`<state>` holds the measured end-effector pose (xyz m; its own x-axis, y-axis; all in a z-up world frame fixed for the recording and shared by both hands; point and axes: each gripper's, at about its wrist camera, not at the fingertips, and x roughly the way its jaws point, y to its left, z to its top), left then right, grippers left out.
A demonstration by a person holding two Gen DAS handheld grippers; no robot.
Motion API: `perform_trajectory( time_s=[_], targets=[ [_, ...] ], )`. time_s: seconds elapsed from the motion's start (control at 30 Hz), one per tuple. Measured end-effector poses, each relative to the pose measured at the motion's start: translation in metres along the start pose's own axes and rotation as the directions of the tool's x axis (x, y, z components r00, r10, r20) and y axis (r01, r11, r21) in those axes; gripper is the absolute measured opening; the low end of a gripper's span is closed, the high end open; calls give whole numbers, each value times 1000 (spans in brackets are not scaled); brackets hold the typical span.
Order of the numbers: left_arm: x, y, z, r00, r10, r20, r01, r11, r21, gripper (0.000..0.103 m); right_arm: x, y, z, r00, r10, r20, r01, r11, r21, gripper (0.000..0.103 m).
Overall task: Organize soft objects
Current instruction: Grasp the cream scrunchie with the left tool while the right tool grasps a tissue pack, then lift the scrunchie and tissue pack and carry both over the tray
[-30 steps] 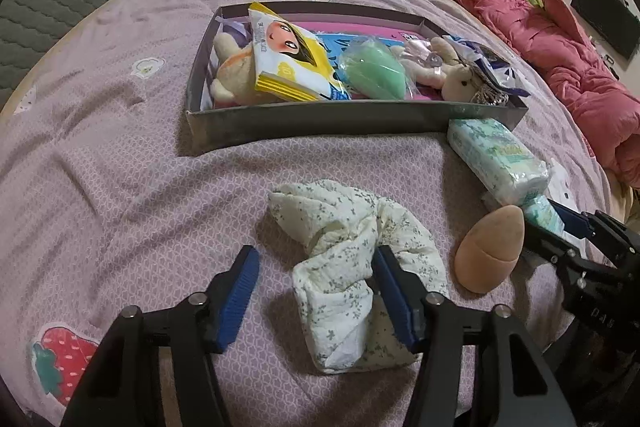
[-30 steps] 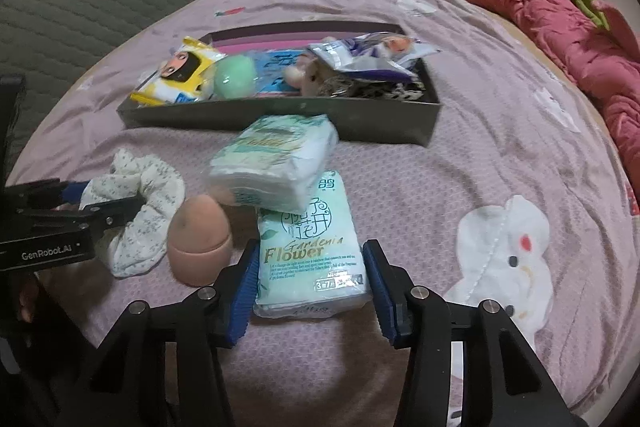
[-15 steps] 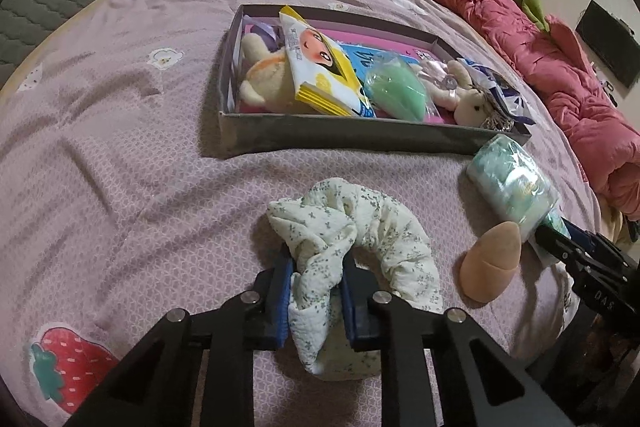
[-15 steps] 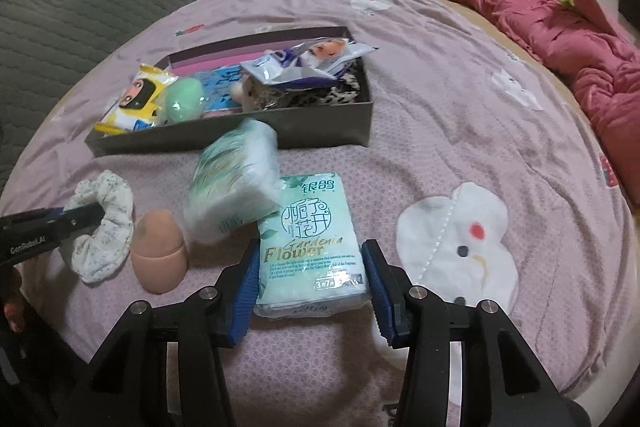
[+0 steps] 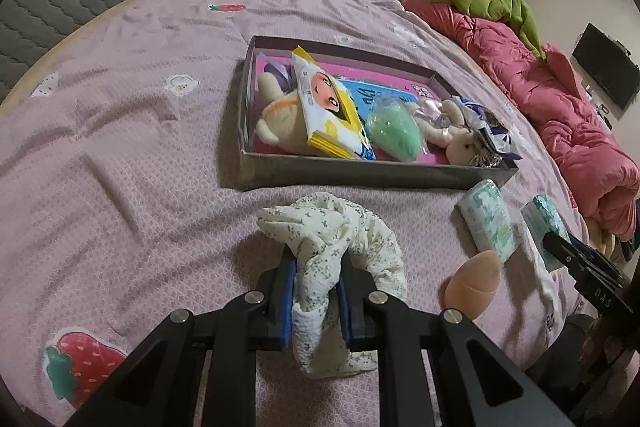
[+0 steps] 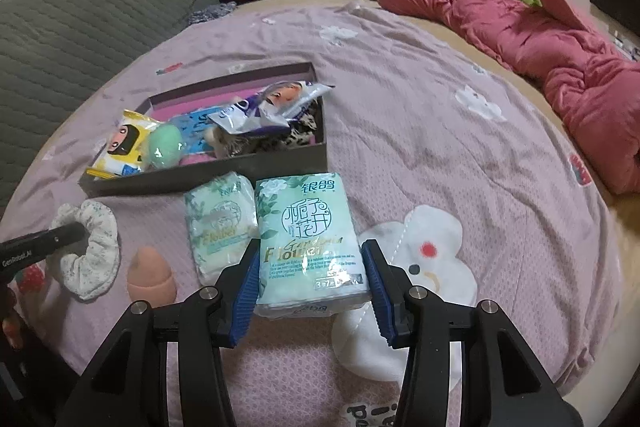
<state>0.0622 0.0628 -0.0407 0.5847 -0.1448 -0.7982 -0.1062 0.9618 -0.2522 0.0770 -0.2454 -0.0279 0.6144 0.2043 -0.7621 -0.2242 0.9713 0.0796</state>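
Left wrist view: left gripper (image 5: 316, 297) clenched on cream floral fabric scrunchie (image 5: 340, 251) | right gripper (image 6: 310, 291) grasping mint-green plastic-wrapped tissue pack (image 6: 308, 239) | both near shallow grey cardboard tray (image 5: 360, 173), probably their destination.

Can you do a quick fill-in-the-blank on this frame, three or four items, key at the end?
1. The left gripper is shut on the floral ____.
2. The right gripper holds a pack of ____.
3. The green egg-shaped sponge lies inside the ____.
4. The peach sponge lies on the ____.

Missing words: scrunchie; tissues; box; bed
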Motion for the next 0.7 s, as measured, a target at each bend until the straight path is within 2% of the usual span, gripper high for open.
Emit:
perform_trajectory(
  time_s=[0.47,0.7],
  targets=[
    [-29,-2,13,991,-54,124,58,998,-28,17,-13,11,9,997,56,56,-55,998,-13,51],
    [-35,-2,22,985,-72,157,81,995,-50,17,-20,22,20,992,89,92,-87,996,-30,51]
  ],
)
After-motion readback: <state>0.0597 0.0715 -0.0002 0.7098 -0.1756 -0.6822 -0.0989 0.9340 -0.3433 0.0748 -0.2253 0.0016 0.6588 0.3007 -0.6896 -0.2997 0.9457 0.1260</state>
